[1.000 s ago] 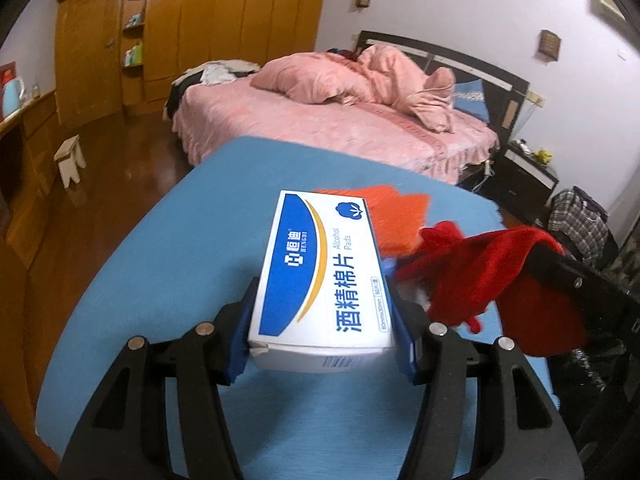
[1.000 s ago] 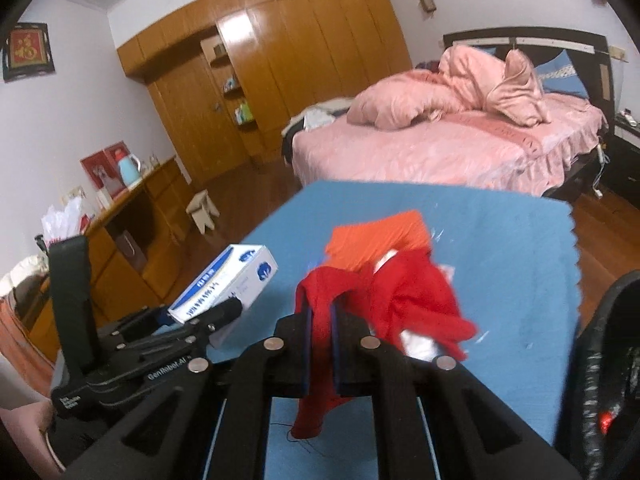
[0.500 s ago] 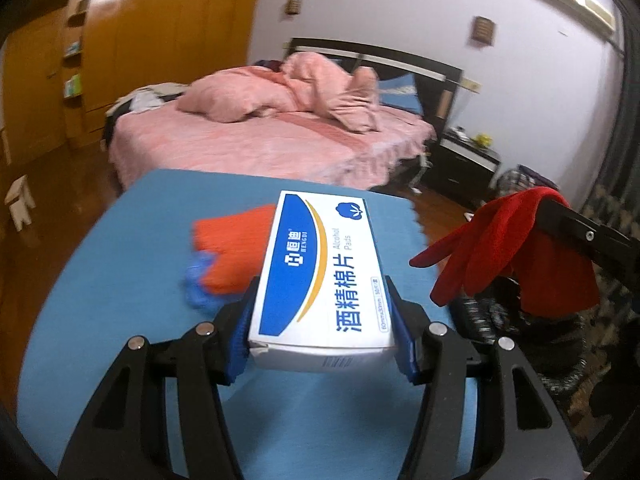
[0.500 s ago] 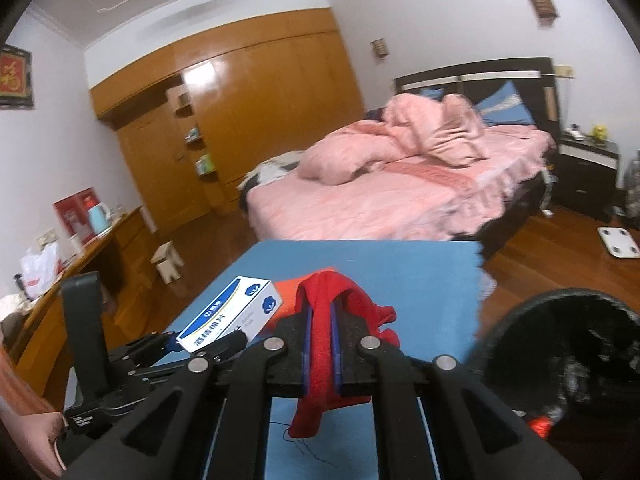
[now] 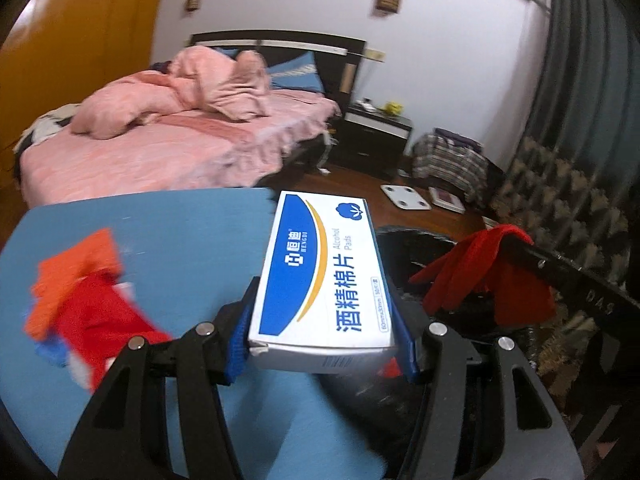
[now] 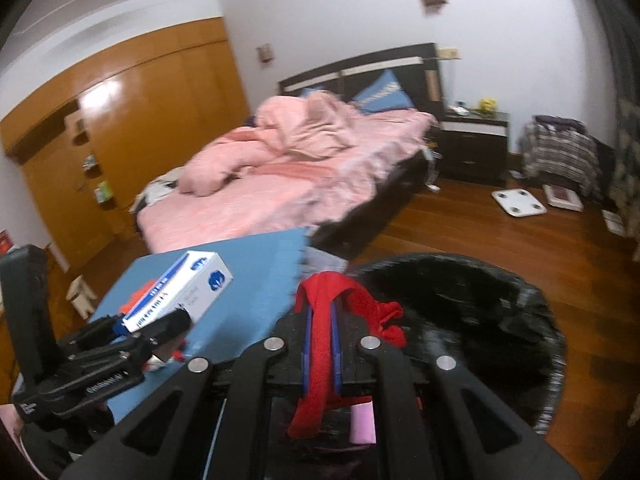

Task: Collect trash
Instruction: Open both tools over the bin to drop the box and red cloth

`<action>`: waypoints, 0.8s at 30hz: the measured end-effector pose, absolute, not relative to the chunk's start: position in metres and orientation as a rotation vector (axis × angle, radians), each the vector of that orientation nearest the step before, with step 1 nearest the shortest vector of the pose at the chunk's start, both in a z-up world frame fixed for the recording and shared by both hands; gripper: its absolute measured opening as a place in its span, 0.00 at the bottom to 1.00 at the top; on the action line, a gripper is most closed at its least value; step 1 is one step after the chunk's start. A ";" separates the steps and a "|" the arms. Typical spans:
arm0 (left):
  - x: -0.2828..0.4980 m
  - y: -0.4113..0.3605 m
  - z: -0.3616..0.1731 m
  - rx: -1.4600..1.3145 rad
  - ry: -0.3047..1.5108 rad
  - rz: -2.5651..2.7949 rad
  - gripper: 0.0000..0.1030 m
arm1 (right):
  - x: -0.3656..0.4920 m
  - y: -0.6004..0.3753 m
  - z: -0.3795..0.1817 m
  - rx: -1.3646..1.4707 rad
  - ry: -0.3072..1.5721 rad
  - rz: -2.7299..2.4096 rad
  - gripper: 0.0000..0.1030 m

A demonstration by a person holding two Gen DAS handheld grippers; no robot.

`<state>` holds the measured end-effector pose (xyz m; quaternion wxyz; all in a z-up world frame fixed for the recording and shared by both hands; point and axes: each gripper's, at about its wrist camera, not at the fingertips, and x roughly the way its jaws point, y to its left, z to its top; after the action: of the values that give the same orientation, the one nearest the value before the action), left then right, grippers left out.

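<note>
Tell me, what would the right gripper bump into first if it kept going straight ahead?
Probably the black-lined trash bin: the right gripper, clamping a red cloth, points over its near rim. Depth is uncertain.

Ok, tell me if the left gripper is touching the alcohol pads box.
Touching: in the left wrist view the left gripper clamps the alcohol pads box between both blue pads.

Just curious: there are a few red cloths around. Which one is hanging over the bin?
The red cloth pinched in the right tool, dangling above the black bin; the other red cloth lies on the blue table.
</note>
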<state>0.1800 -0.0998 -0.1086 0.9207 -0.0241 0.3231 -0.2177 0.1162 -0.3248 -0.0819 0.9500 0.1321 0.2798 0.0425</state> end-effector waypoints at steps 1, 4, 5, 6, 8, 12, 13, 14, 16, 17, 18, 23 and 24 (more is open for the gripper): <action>0.183 -0.113 -0.111 -0.046 0.668 -0.468 0.54 | 0.115 -0.335 -0.087 0.275 0.576 0.064 0.08; 0.189 -0.136 -0.117 -0.048 0.676 -0.514 0.54 | 0.114 -0.355 -0.098 0.291 0.597 0.014 0.08; 0.192 -0.148 -0.120 -0.049 0.680 -0.539 0.54 | 0.113 -0.360 -0.101 0.294 0.602 0.003 0.10; 0.194 -0.152 -0.121 -0.046 0.681 -0.548 0.55 | 0.112 -0.365 -0.103 0.295 0.609 -0.015 0.11; 0.196 -0.163 -0.123 -0.048 0.679 -0.577 0.57 | 0.110 -0.373 -0.107 0.293 0.617 -0.047 0.13; 0.194 -0.165 -0.122 -0.046 0.654 -0.576 0.71 | 0.099 -0.385 -0.111 0.300 0.603 -0.092 0.37; 0.194 -0.162 -0.120 -0.045 0.649 -0.570 0.73 | 0.098 -0.387 -0.110 0.298 0.595 -0.098 0.44; 0.192 -0.156 -0.119 -0.040 0.641 -0.559 0.74 | 0.097 -0.388 -0.110 0.294 0.588 -0.107 0.50; 0.189 -0.147 -0.115 -0.038 0.631 -0.541 0.78 | 0.096 -0.387 -0.107 0.289 0.572 -0.124 0.77; 0.189 -0.142 -0.113 -0.039 0.627 -0.531 0.79 | 0.096 -0.385 -0.106 0.287 0.562 -0.128 0.81; 0.187 -0.135 -0.110 -0.041 0.620 -0.517 0.81 | 0.095 -0.381 -0.104 0.284 0.552 -0.129 0.86; 0.176 -0.093 -0.102 -0.031 0.593 -0.432 0.87 | 0.101 -0.356 -0.096 0.280 0.540 -0.092 0.94; 0.175 -0.085 -0.100 -0.030 0.591 -0.415 0.87 | 0.104 -0.346 -0.095 0.274 0.539 -0.074 0.94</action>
<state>0.1749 -0.0850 -0.1004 0.9355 -0.0145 0.2889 -0.2030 0.1037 -0.3462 -0.0947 0.9540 0.1348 0.2653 -0.0362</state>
